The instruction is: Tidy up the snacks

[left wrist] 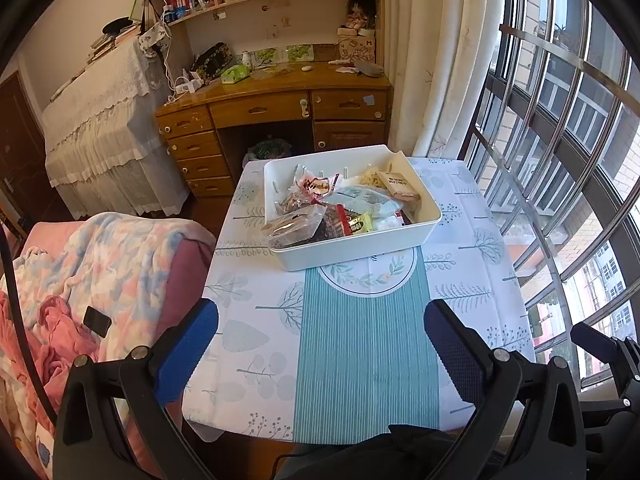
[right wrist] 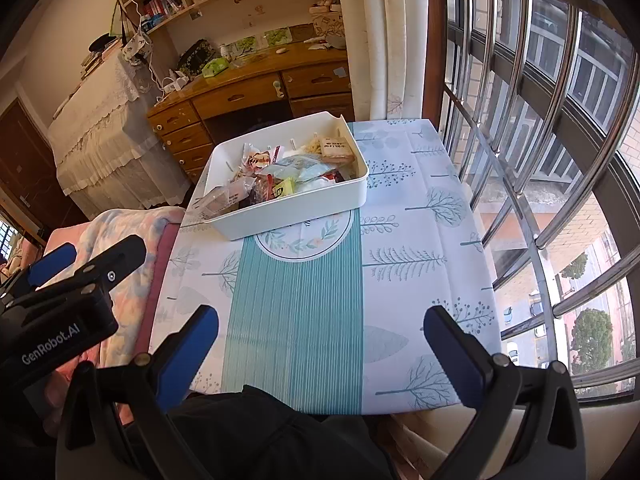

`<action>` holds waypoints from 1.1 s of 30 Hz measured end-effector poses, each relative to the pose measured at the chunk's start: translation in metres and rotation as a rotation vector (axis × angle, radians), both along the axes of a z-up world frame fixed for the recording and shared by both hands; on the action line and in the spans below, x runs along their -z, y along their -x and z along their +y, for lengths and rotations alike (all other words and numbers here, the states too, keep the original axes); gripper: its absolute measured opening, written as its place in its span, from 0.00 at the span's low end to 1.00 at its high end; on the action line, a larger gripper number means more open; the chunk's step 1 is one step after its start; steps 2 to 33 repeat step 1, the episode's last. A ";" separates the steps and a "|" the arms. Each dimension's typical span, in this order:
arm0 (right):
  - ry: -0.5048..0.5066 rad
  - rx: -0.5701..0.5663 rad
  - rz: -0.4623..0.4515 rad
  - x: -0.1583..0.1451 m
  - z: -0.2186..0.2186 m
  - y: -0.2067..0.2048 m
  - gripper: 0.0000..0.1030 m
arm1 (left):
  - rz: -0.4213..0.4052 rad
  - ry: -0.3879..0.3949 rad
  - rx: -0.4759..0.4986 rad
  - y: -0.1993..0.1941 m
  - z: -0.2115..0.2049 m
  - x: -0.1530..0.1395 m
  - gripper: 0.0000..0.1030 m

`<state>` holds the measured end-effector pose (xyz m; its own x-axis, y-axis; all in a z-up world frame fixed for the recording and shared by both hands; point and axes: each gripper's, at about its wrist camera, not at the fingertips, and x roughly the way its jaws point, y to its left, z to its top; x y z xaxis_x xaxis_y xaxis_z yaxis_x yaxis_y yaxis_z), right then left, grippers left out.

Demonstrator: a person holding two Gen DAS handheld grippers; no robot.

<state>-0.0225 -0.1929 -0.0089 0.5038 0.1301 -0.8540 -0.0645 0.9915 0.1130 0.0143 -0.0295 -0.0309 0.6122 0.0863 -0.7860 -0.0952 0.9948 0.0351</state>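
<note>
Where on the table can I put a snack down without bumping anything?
The near half of the table is bare: the teal striped runner and the tree-print cloth either side of it, between the white bin and both open claws. The window-side strip beside the bin is free too. The bin itself is crammed with snack packets.
</note>
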 end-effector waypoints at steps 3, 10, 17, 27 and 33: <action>-0.001 0.002 0.001 0.001 -0.001 -0.001 1.00 | -0.001 0.000 0.000 -0.003 0.000 0.000 0.99; -0.001 0.002 0.001 0.001 -0.001 -0.001 1.00 | -0.001 0.000 0.000 -0.003 0.000 0.000 0.99; -0.001 0.002 0.001 0.001 -0.001 -0.001 1.00 | -0.001 0.000 0.000 -0.003 0.000 0.000 0.99; -0.001 0.002 0.001 0.001 -0.001 -0.001 1.00 | -0.001 0.000 0.000 -0.003 0.000 0.000 0.99; -0.001 0.002 0.001 0.001 -0.001 -0.001 1.00 | -0.001 0.000 0.000 -0.003 0.000 0.000 0.99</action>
